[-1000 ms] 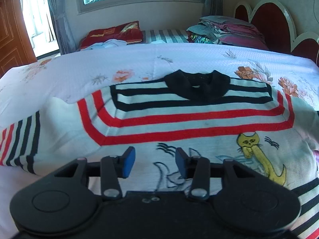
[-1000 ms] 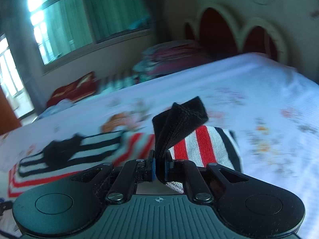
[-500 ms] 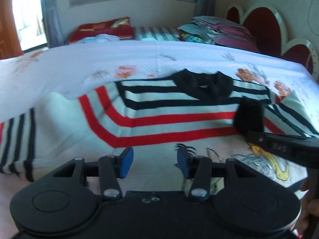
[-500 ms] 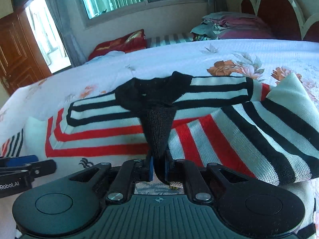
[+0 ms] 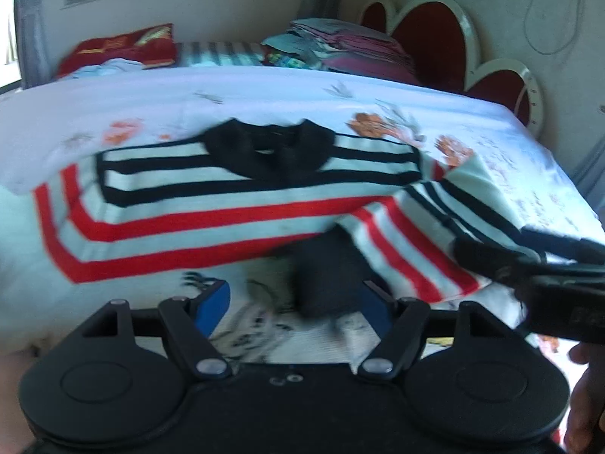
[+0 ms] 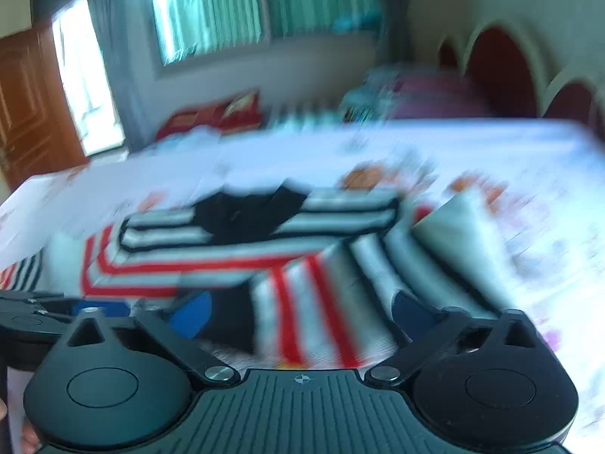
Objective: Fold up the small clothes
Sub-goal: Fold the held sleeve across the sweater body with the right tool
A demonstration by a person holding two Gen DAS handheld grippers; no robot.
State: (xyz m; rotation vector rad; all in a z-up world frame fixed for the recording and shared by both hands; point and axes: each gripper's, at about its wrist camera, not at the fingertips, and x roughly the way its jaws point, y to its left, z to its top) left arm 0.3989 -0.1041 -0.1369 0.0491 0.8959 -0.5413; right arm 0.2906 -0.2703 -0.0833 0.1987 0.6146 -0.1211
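Striped knit sweater (image 5: 211, 223) lies flat on the bed (image 5: 264, 90), front up, black ribbed collar (image 5: 264, 151) toward 12 o'clock. Body is white knit with black stripes nested near the collar, red stripes below them, dark line drawing on the lower front. One sleeve (image 5: 416, 238) is folded in across the chest from 3 o'clock, same black and red bands, its black cuff (image 5: 325, 276) lying on the body near 6 o'clock. Other sleeve (image 6: 22, 276) lies out flat at 9 o'clock in the right wrist view.

Left gripper (image 5: 298, 306): fingers set wide, blue pads, nothing gripped; the cuff sits just ahead, between them. Right gripper (image 6: 302, 314): fingers spread wide over the folded sleeve, holding nothing; this view is motion-blurred.

Bed cover is white, soft, floral print. Headboard (image 5: 427, 41) red with white scalloped edge at 1 o'clock. Folded clothes pile (image 5: 340, 45) and red cushion (image 5: 121, 49) at 12 o'clock.
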